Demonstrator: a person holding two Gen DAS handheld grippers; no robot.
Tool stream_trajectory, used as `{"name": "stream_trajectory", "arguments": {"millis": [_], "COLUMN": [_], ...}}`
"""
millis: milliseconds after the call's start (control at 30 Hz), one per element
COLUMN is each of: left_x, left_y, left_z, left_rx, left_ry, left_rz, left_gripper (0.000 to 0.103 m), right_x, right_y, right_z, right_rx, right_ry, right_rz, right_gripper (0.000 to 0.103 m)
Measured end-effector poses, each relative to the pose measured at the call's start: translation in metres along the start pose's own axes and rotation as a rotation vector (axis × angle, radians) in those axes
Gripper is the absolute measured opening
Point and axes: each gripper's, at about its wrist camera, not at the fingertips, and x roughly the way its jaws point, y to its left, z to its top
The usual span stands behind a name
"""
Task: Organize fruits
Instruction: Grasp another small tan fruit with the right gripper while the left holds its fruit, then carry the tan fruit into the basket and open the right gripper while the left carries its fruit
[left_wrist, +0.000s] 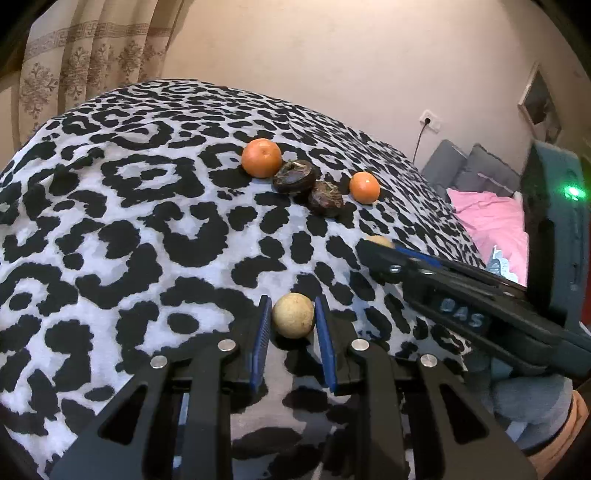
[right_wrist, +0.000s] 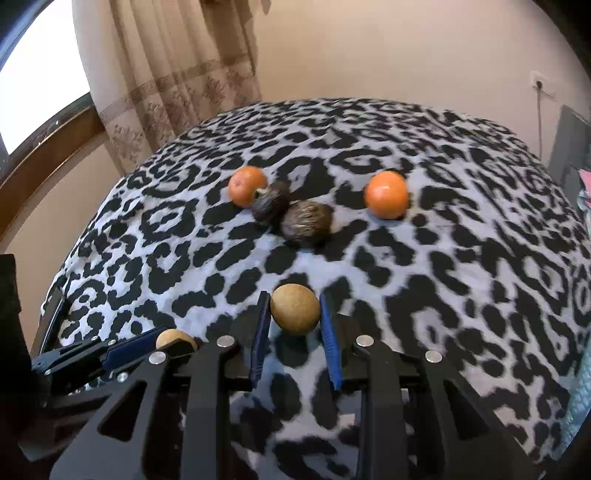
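Note:
In the left wrist view my left gripper (left_wrist: 291, 306) is shut on a pale yellowish round fruit (left_wrist: 293, 317), its blue pads pressing both sides. My right gripper (right_wrist: 294, 302) is shut on a tan round fruit (right_wrist: 295, 312) in the same way. Each gripper shows in the other's view: the right gripper (left_wrist: 369, 248) comes in from the right with its tan fruit (left_wrist: 380, 240) mostly hidden, and the left gripper (right_wrist: 162, 338) is at the lower left with its fruit (right_wrist: 176, 339). Farther back lie two oranges (right_wrist: 246, 185) (right_wrist: 386, 194) and two dark wrinkled fruits (right_wrist: 271, 202) (right_wrist: 306, 223).
Everything rests on a black-and-white leopard-print cloth (right_wrist: 461, 258). A patterned curtain (right_wrist: 177, 74) and a window (right_wrist: 37, 81) are behind it on the left. A pink pillow (left_wrist: 491, 218), grey cushions (left_wrist: 465, 166) and a wall socket (left_wrist: 430, 120) lie beyond the right edge.

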Motion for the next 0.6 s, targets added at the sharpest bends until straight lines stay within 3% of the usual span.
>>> {"name": "stream_trajectory", "arguments": {"millis": [600], "left_x": [-0.006], "left_y": [-0.007], "left_z": [-0.001], "left_rx": [0.029], "left_ry": [-0.025], "left_rz": [-0.040], "left_gripper": [0.024], "right_x": [-0.098], "right_y": [-0.059], "right_z": [-0.029], "right_rx": [0.179], "right_ry": [-0.161], "right_rz": [-0.092], "right_gripper": [0.027]}}
